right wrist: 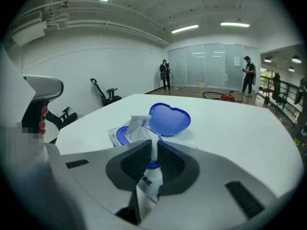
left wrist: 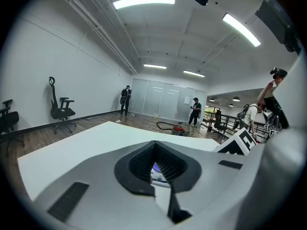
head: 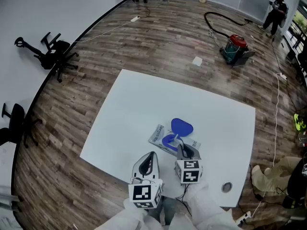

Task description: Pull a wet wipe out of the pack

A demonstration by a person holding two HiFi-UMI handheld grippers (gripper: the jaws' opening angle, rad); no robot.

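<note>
Wet wipe (right wrist: 139,128) in low right gripper (right wrist: 153,150)

Overhead, long white ceiling light strips (left wrist: 144,1) lit the room brightly; shadows on the white rectangular counter (head: 134,109) were faint. Both gripper views bent strongly, corners black.

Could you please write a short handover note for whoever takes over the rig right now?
Left tool: shut, empty, above the table.
Right tool: shut on the wet wipe.
The pack lies flat on the table, its blue lid open; the wipe runs from its opening into the right tool.
Done: wipe gripped, partly out.
To do: pull it fully free.
</note>
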